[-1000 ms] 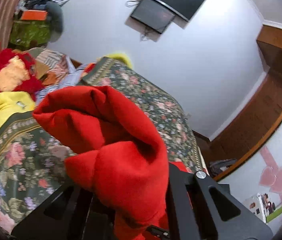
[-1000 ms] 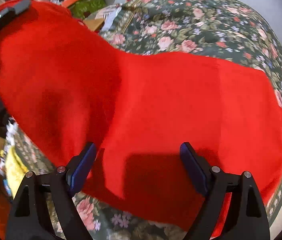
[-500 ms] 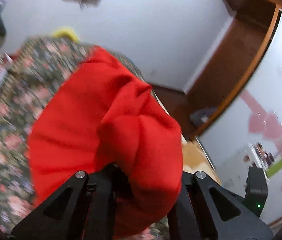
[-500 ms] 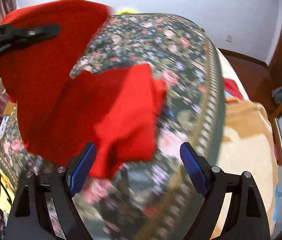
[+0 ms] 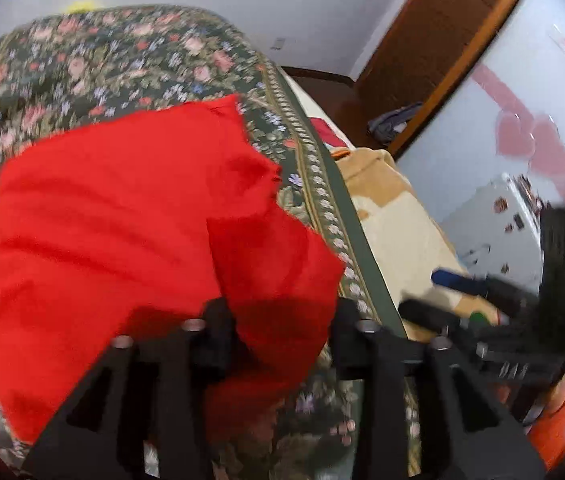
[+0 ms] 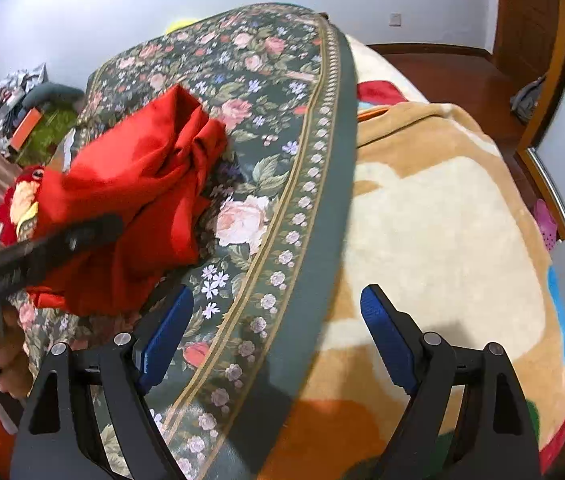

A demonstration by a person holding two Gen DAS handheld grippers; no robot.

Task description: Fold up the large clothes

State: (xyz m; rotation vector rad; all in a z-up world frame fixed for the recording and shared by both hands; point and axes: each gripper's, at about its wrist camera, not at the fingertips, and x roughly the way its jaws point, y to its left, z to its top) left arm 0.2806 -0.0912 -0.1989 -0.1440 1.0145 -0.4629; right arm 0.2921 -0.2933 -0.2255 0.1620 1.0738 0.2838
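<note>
A large red garment [image 5: 122,232] lies bunched on the dark floral bedspread [image 5: 130,64]. It also shows in the right wrist view [image 6: 142,200], crumpled at the left. My left gripper [image 5: 278,320] has its jaws spread with a fold of the red cloth lying between them, not pinched. My right gripper [image 6: 278,332] is open and empty, hovering over the bedspread's green border [image 6: 322,208], to the right of the garment. The left gripper's finger [image 6: 42,248] crosses in front of the garment in the right wrist view.
A tan and cream blanket [image 6: 442,220] covers the bed's right side. A red and yellow plush toy [image 6: 18,204] lies behind the garment. Clutter [image 6: 30,112] is piled at the far left. The wooden door frame [image 5: 442,60] and the right gripper [image 5: 522,312] are at right.
The left gripper swung the red garment down onto the bedspread and opened. The right gripper moved off the cloth toward the bed's right side.
</note>
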